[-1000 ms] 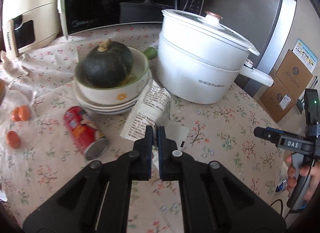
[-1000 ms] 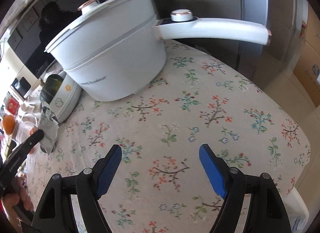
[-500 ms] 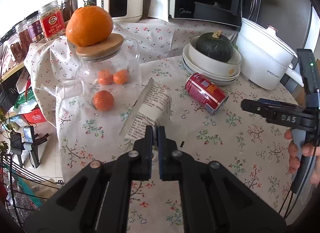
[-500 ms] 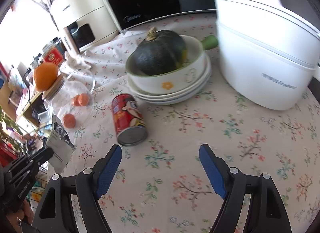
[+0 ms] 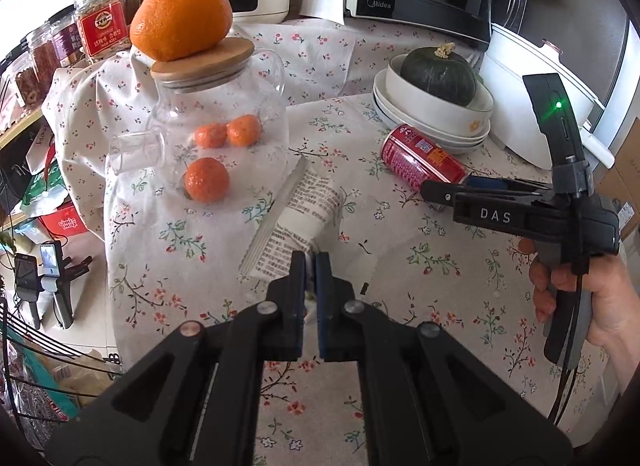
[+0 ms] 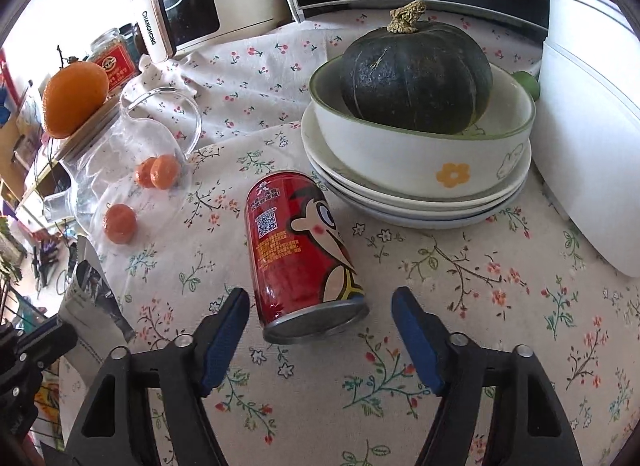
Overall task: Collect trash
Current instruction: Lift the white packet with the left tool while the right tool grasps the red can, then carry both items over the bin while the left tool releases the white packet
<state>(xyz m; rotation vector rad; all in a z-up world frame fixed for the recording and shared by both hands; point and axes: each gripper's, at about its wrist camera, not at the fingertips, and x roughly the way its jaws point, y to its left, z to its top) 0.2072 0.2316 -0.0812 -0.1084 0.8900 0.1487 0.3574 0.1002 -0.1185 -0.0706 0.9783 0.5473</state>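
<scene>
Left tool (image 5: 309,266) clamps the printed wrapper (image 5: 296,221). Right tool (image 6: 320,306), closing but apart, straddles the red can (image 6: 300,254); stacked bowls (image 6: 420,185) stand just behind it.

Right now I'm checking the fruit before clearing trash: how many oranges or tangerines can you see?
4. One large orange sits on the glass jar's wooden lid; three small tangerines appear inside the glass jar, two side by side and one lower. Others may be hidden.
</scene>
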